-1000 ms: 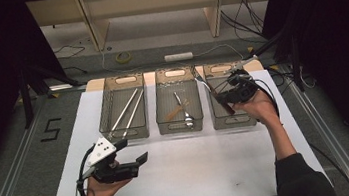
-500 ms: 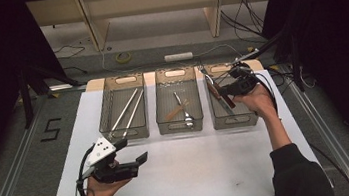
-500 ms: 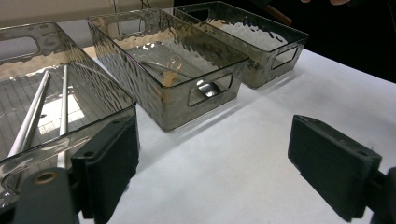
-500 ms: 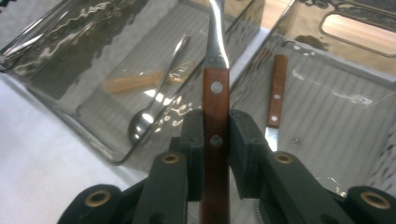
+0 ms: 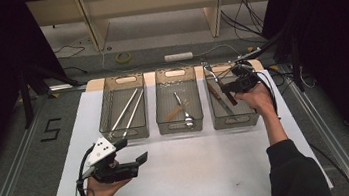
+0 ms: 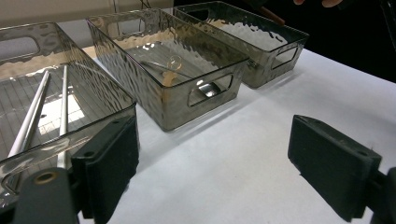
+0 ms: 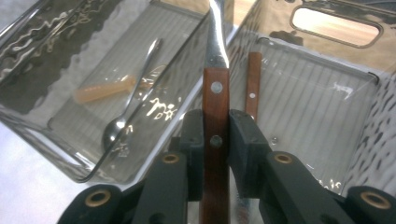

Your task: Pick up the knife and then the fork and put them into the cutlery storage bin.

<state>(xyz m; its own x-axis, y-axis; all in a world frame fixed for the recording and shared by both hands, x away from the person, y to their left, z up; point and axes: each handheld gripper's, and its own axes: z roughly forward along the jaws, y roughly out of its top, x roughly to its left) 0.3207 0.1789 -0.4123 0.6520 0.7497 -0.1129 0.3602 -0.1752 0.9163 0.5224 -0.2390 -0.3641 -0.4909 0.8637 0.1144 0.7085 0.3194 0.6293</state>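
The right gripper (image 5: 229, 91), clamped on a wooden-handled steel utensil (image 7: 215, 107), has shifted over the right clear ribbed plastic bin (image 5: 250, 119), where a similar wooden-handled piece (image 7: 253, 84) lies; I judge it goes in next. The left gripper (image 5: 132, 159) waits with jaws apart over the white table cover (image 5: 201, 170).

The wood-handled utensil (image 7: 215, 107) is running out past the top edge of the right gripper view, so its working end is staying untold. The clamping pads (image 7: 194, 140) are covering part of its handle, hiding the lower end.
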